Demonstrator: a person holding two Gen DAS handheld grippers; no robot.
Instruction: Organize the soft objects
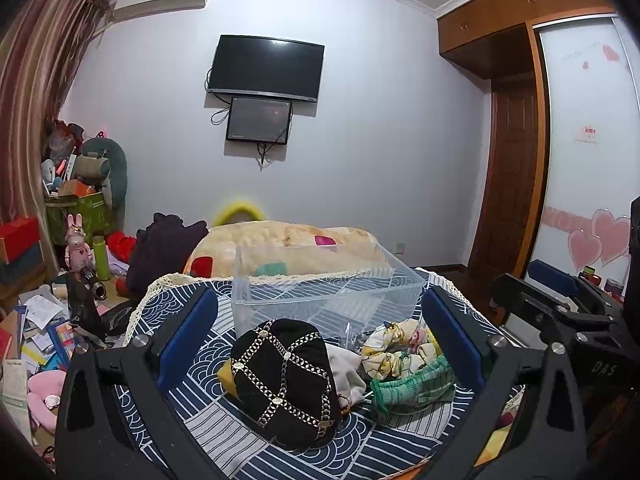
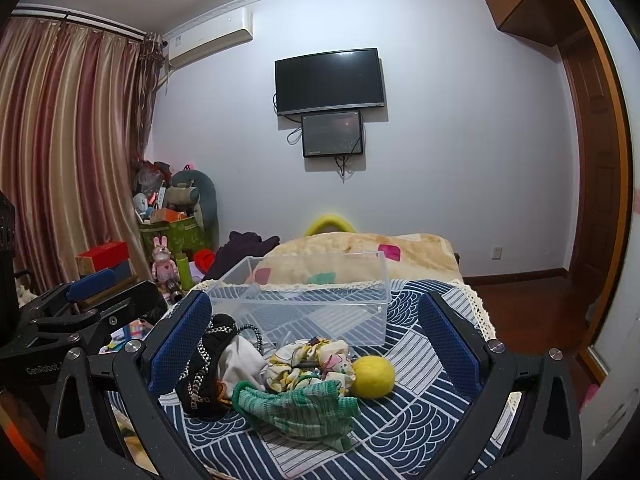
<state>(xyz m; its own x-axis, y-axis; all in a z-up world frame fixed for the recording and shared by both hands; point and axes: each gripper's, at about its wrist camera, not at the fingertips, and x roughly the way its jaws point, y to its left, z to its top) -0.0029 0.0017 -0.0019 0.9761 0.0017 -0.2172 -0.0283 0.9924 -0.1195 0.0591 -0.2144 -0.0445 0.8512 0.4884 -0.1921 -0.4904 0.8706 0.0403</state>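
Blue patterned cloth [image 2: 420,364] is being used as the base for a clear plastic box [image 2: 304,300]. In front of the box, a black cap [image 1: 286,380], a green sock [image 2: 296,404] and a yellow ball [image 2: 374,376] are lying. Left gripper [image 1: 320,340] and right gripper [image 2: 314,344] are being held spread wide, gripping nothing.

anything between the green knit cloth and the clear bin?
Yes. In the right wrist view, a floral scrunchie sits between the green knit cloth and the clear bin, with a yellow ball beside it.
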